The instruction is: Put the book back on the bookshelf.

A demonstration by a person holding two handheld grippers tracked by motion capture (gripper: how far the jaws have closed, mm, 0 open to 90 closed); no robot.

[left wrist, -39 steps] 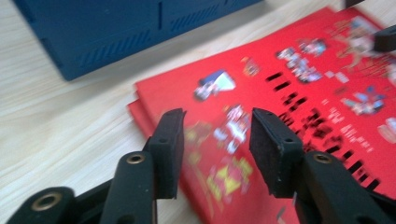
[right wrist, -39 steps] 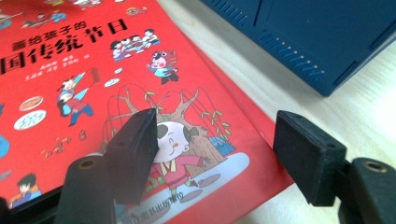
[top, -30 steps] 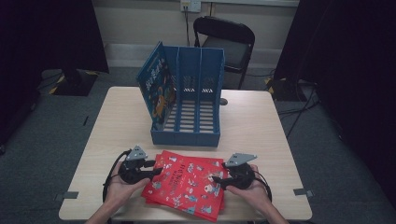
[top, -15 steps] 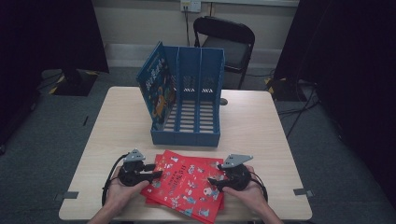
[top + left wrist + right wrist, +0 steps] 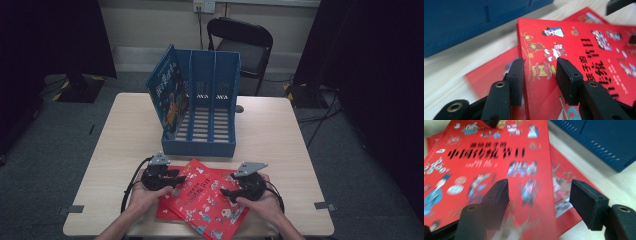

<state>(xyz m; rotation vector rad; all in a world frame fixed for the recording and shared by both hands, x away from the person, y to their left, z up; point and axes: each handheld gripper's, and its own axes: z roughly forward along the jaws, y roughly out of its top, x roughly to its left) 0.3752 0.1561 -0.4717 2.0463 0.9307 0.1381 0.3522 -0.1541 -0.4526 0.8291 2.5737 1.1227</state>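
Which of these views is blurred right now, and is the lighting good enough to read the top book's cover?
Right gripper view: the top red book is smeared, worst near the jaws, its title barely legible. Left gripper view: sharper, the cover print readable, the blue file rack soft and dark. High view: dim room, evenly lit table, no glare.

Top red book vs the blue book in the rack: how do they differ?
The top red book lies flat on the table, between both grippers; the blue book stands on edge, leaning in the blue rack, untouched. Cover colours differ: red against blue. Both covers are illustrated.
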